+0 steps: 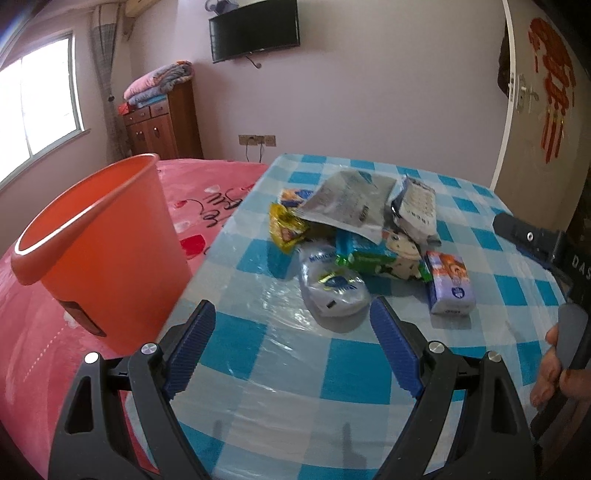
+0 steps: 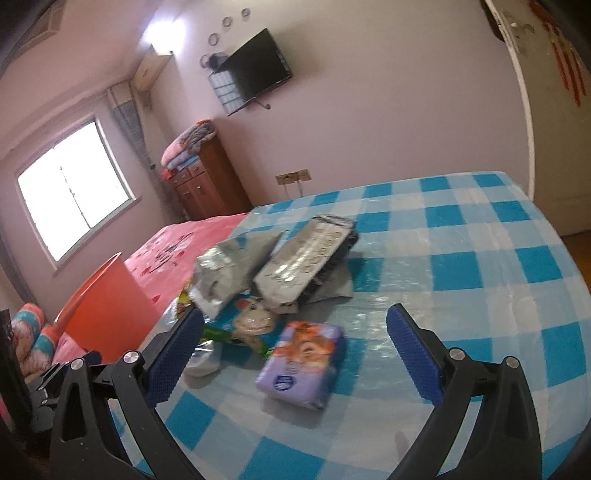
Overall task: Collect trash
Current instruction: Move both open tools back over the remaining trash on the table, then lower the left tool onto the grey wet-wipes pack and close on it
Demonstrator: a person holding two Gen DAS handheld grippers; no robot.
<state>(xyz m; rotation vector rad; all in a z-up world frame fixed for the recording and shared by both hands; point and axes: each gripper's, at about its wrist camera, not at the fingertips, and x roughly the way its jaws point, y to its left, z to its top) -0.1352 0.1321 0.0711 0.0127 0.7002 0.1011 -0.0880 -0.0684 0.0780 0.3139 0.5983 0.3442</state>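
Crinkled foil wrappers [image 1: 347, 206], smooth orange bin [image 1: 107, 243]

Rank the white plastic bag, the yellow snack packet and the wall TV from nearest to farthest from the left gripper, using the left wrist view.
1. White plastic bag, just ahead of the left gripper.
2. Yellow snack packet, behind it, left of the pile.
3. Wall TV, far wall.

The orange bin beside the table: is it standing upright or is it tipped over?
Upright. The orange bin stands on its base, its open rim facing up. Its inside cannot be seen.
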